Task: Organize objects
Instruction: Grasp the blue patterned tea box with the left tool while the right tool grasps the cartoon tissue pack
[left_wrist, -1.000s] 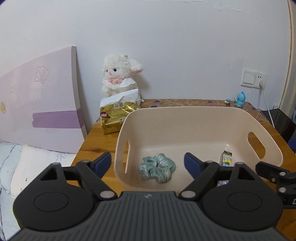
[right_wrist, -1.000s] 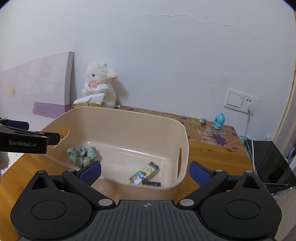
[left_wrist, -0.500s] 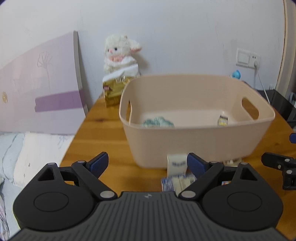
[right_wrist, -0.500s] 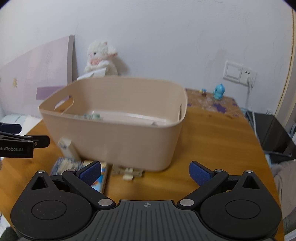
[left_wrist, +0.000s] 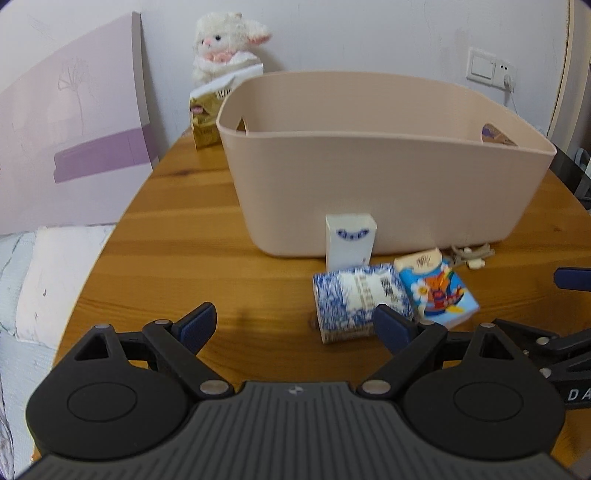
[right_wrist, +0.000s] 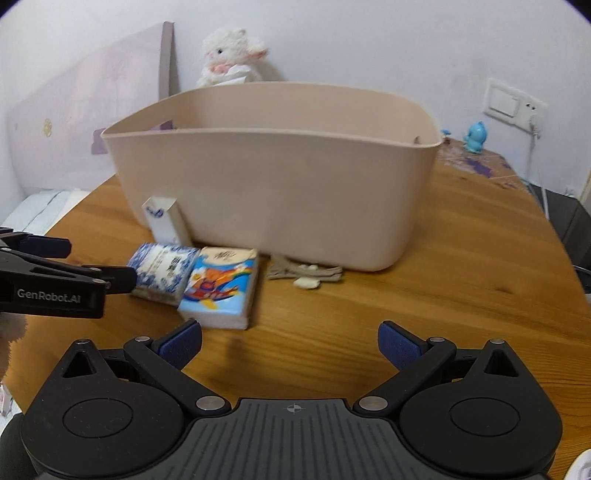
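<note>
A beige plastic basket (left_wrist: 384, 184) (right_wrist: 273, 184) stands on the wooden table (left_wrist: 192, 258). In front of it lie a blue-and-white tissue pack (left_wrist: 354, 299) (right_wrist: 162, 269), a colourful cartoon tissue pack (left_wrist: 436, 288) (right_wrist: 221, 288), a small upright white box (left_wrist: 349, 243) (right_wrist: 164, 221) and a beige hair tie with a white piece (left_wrist: 469, 254) (right_wrist: 306, 275). My left gripper (left_wrist: 295, 326) is open, low over the table, just left of the blue-and-white pack. My right gripper (right_wrist: 290, 345) is open and empty, in front of the cartoon pack and hair tie.
A white plush lamb (left_wrist: 225, 51) (right_wrist: 232, 55) and gold snack packs (left_wrist: 203, 122) sit behind the basket at the left. A purple board (left_wrist: 74, 122) leans on the wall. A blue figurine (right_wrist: 474, 136) and a wall socket (right_wrist: 513, 101) are at the right. Bedding (left_wrist: 29, 280) lies left of the table.
Both grippers have dropped from above the basket to table height in front of it. The basket's inside is now hidden and the items in front of it have come into view.
</note>
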